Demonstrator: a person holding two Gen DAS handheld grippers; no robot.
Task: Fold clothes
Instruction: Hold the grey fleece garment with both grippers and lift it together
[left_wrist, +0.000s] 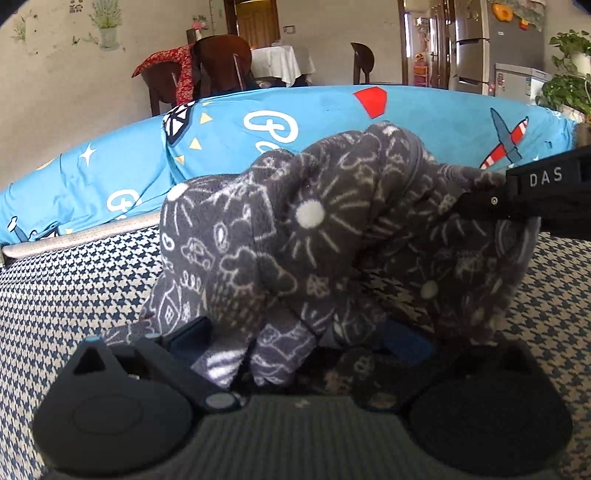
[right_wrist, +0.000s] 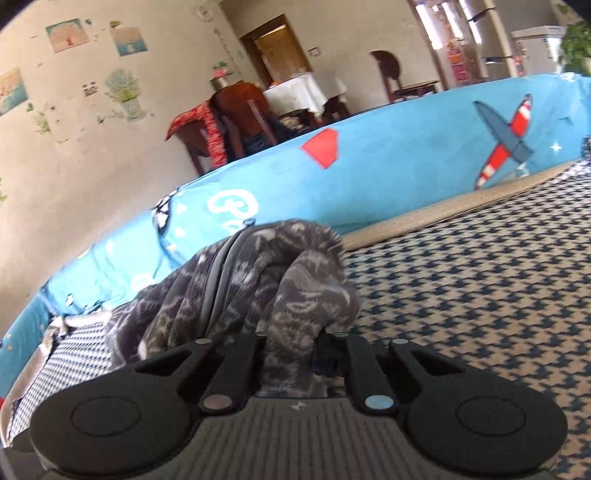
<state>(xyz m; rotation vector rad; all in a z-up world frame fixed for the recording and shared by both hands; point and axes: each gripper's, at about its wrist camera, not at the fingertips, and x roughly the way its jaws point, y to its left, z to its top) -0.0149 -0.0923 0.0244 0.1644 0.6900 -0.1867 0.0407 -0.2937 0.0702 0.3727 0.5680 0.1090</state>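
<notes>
Fleece garment (left_wrist: 325, 236), dark grey with white doodle print (suns, cars, clouds), bunched and lifted in a hump over the houndstooth-patterned surface (left_wrist: 74, 295), held at two ends. Left gripper (left_wrist: 284, 354) pinches a fold of the fleece at the near edge, fingers closed narrow on the cloth. Right gripper (left_wrist: 491, 201), black with "DAS" lettering, enters the left wrist view from the right and clamps the garment's right end, raised above the surface. In the right wrist view the right gripper (right_wrist: 291, 343) has fleece packed between its fingers, a grey ribbed seam running up the bundle (right_wrist: 266, 280). Blue cartoon-print cover (left_wrist: 424, 122) with planes and a red shape runs along the far side of the surface, just behind the garment. Farther back: wooden chairs (left_wrist: 221, 62), one draped with red cloth, a table with white tablecloth (left_wrist: 280, 61), silver fridge (left_wrist: 495, 48) at far right, green plant (left_wrist: 569, 70) beside it.
</notes>
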